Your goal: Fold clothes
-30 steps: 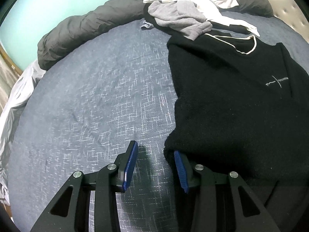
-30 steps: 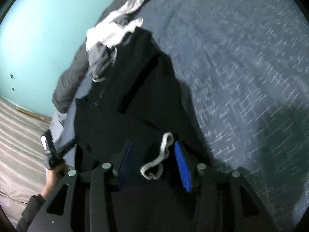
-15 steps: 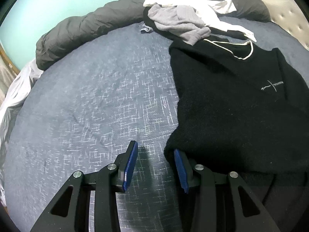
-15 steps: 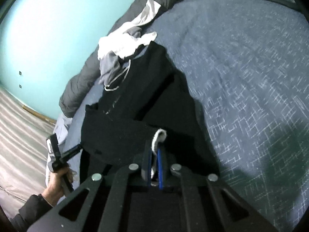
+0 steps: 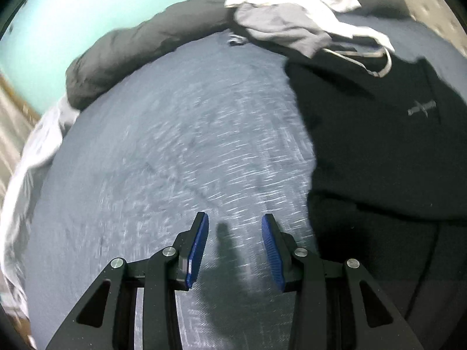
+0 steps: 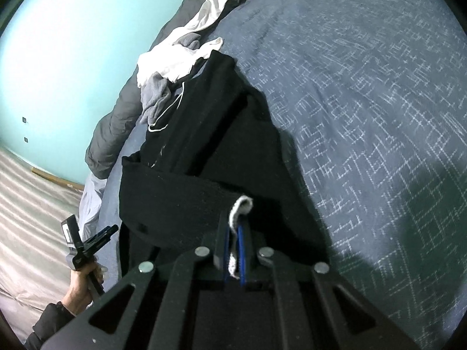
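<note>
Black knit fills the right of your left wrist view: the black sweater [image 5: 376, 134] lies spread on the bed [image 5: 163, 151], its chest logo at 3 o'clock and its pale-trimmed neck at 1 o'clock under a heap of grey and white clothes [image 5: 292, 23]. Your left tongs [image 5: 235, 248] stand parted and empty over bare bedspread, the sweater's edge just beside the right pad. I judge they are waiting to take a second hold.

From the right wrist view, your right tongs [image 6: 233, 250] are clamped on a white ribbed cuff [image 6: 240, 205], which sticks up at 12 o'clock from the pads. Pinching the cuff probably lets you carry the sleeve across the body.

Only this view shows the cuff, the raised fold of sweater and, at 8 o'clock, your left hand [image 6: 83, 284] on its handle. Only the left view shows the logo.
</note>
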Action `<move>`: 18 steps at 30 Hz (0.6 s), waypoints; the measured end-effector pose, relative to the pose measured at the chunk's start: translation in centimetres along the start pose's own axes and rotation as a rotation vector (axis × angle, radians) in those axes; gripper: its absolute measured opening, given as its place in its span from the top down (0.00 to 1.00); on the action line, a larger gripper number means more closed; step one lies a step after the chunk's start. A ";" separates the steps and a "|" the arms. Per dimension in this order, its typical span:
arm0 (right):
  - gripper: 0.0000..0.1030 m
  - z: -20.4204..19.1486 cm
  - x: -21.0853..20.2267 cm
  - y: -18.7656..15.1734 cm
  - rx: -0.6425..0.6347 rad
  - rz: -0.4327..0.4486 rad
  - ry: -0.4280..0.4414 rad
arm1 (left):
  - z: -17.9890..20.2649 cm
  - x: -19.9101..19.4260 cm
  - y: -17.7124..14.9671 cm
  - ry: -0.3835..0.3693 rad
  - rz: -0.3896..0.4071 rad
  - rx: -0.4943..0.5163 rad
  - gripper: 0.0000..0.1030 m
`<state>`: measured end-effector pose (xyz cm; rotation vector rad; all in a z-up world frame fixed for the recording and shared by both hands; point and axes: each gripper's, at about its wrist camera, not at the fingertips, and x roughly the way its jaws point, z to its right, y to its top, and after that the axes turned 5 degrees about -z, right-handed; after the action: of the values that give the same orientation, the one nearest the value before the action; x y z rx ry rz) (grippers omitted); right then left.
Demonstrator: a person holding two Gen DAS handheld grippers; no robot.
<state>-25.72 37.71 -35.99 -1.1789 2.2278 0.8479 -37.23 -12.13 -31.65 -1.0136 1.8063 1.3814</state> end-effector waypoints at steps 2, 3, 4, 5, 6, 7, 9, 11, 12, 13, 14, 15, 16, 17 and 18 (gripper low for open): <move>0.96 0.0 0.0 0.0 0.002 0.000 0.001 | -0.1 -0.4 0.3 -0.044 0.008 -0.022 0.60; 0.96 -0.1 0.0 0.0 0.003 0.001 0.001 | 0.1 -0.6 0.5 -0.059 0.012 -0.027 0.60; 0.96 -0.1 0.0 -0.1 0.004 0.002 0.001 | 0.3 -0.7 0.9 -0.076 0.019 -0.032 0.60; 0.96 -0.1 0.0 -0.1 0.004 0.002 0.002 | 0.7 -0.8 1.3 -0.092 0.023 -0.038 0.60; 0.96 -0.1 0.0 -0.1 0.003 0.001 0.001 | 1.1 -0.7 1.7 -0.110 0.021 -0.047 0.60; 0.96 -0.1 0.0 -0.1 0.002 0.000 0.000 | 1.6 -0.6 2.1 -0.129 0.019 -0.057 0.60; 0.96 -0.1 0.0 -0.2 0.001 -0.001 -0.004 | 2.6 -0.1 2.8 -0.135 0.014 -0.053 0.59; 0.96 0.0 0.0 -0.1 -0.002 -0.003 -0.012 | 3.5 0.7 3.2 -0.128 -0.001 -0.049 0.59; 0.96 0.0 0.0 -0.1 -0.003 -0.004 -0.014 | 3.7 1.3 3.2 -0.117 -0.016 -0.049 0.59; 0.96 0.0 0.0 -0.1 -0.003 -0.006 -0.014 | 4.0 1.9 3.3 -0.106 -0.030 -0.048 0.59; 0.96 0.1 0.0 -0.1 -0.002 -0.008 -0.013 | 3.8 2.3 3.2 -0.108 -0.041 -0.066 0.59; 0.96 0.1 0.1 -0.1 -0.002 -0.009 -0.013 | 3.7 2.6 3.1 -0.113 -0.046 -0.083 0.59; 0.96 0.1 0.1 -0.1 -0.004 -0.009 -0.013 | 3.5 2.8 3.0 -0.117 -0.050 -0.100 0.59; 0.96 0.1 0.0 0.0 -0.005 -0.009 -0.013 | 3.5 2.9 2.9 -0.116 -0.050 -0.101 0.59; 0.96 0.1 0.0 0.0 -0.006 -0.009 -0.013 | 3.5 2.9 2.9 -0.117 -0.050 -0.103 0.59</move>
<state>-25.71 37.77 -36.09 -1.1819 2.2093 0.8568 -41.10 -8.87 -33.59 -1.0027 1.6287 1.4843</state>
